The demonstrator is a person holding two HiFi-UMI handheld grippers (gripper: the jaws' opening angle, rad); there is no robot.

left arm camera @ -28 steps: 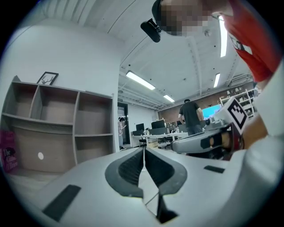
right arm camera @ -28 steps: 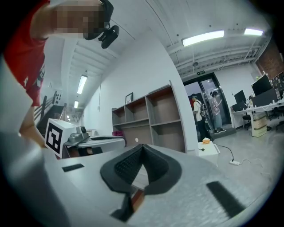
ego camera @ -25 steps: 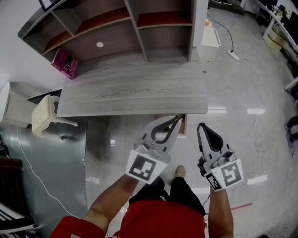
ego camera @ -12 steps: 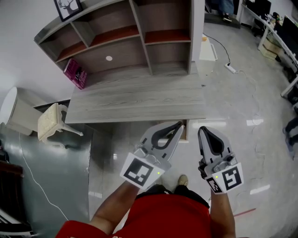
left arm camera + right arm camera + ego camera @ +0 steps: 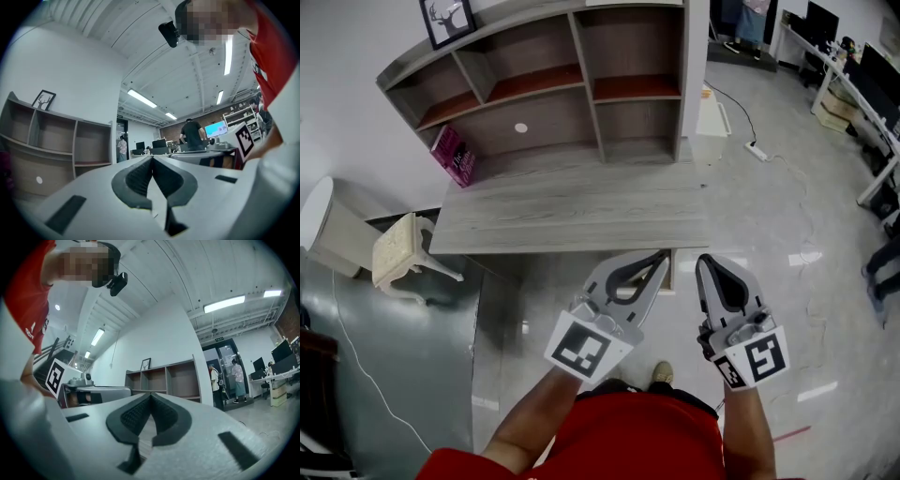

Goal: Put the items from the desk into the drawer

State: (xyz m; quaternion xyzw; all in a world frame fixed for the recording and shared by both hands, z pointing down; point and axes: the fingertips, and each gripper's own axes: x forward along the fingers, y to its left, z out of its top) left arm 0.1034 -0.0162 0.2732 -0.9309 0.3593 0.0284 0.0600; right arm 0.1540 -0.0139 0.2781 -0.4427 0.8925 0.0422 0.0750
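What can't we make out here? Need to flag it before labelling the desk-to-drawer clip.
- Drawer: in the head view only a brown sliver shows below the grey wooden desk. The left gripper covers the rest, so open or closed is unclear.
- Magenta book: cover print is too small to read in the head view.
- Black-framed picture: cut off by the head view's top edge.
- White round mark on the shelf back: too small to identify.
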